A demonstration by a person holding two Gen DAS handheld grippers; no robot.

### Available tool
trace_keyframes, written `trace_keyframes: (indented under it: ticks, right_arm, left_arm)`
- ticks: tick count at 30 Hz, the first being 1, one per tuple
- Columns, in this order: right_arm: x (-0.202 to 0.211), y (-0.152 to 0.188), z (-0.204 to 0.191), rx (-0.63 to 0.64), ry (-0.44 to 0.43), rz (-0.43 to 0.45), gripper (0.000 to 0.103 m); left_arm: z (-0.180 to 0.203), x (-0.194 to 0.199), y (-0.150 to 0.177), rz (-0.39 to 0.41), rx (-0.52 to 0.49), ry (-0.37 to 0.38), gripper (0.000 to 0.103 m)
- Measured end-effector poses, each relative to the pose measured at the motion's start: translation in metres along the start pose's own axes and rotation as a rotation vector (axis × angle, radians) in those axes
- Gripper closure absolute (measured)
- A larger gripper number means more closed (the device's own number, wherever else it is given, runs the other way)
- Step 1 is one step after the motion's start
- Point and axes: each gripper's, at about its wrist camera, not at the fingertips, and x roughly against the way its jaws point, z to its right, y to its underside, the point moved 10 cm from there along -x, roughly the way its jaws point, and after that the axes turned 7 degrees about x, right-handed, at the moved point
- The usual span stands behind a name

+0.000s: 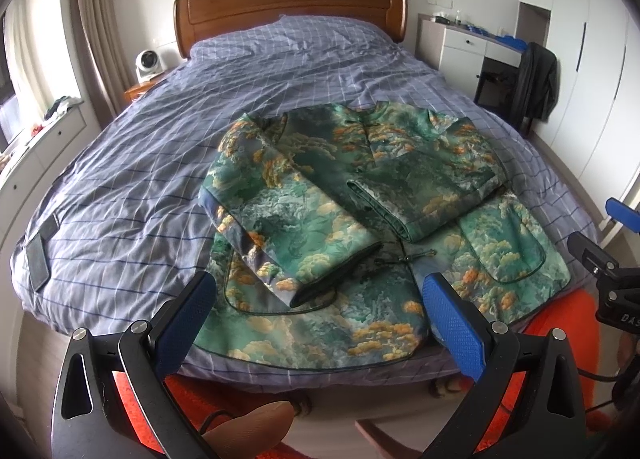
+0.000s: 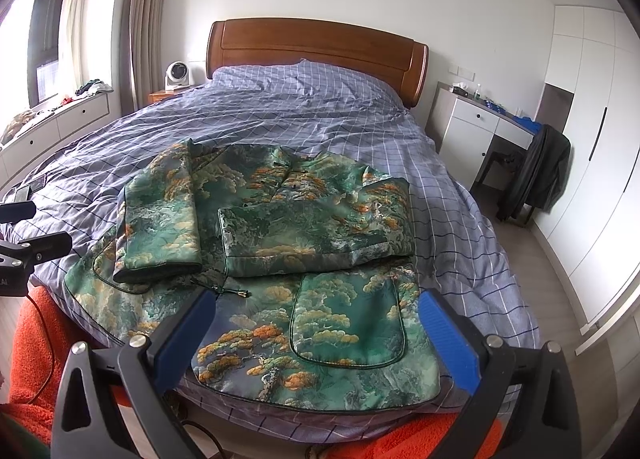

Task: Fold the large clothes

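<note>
Jacket (image 1: pixel 360 195) lies near the bed's (image 1: pixel 120 179) foot, 2 sleeves folded in. Our left gripper (image 1: pixel 316 311) & right gripper (image 2: pixel 316 323) hover released, empty. Next, probably: grab hem, fold up.

Jacket (image 1: pixel 360 195) lies on the bed (image 1: pixel 160 147) at its foot edge, both sleeves folded across its front; headboard (image 1: pixel 288 7) behind.

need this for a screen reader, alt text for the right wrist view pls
A green jacket with orange tree print lies on a bed with a checked purple cover, both sleeves folded across its front. The right gripper hovers open over the jacket's near hem, holding nothing.
</note>
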Motion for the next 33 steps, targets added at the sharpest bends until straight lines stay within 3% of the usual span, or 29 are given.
trace_keyframes:
  ticks: [33]
  right_arm:
    - [-0.0007,0.0018,-0.0051,0.006,-0.006,-0.003,0.0]
  left_arm:
    - [0.0031,0.0041,0.0068,0.007,-0.006,0.007,0.0]
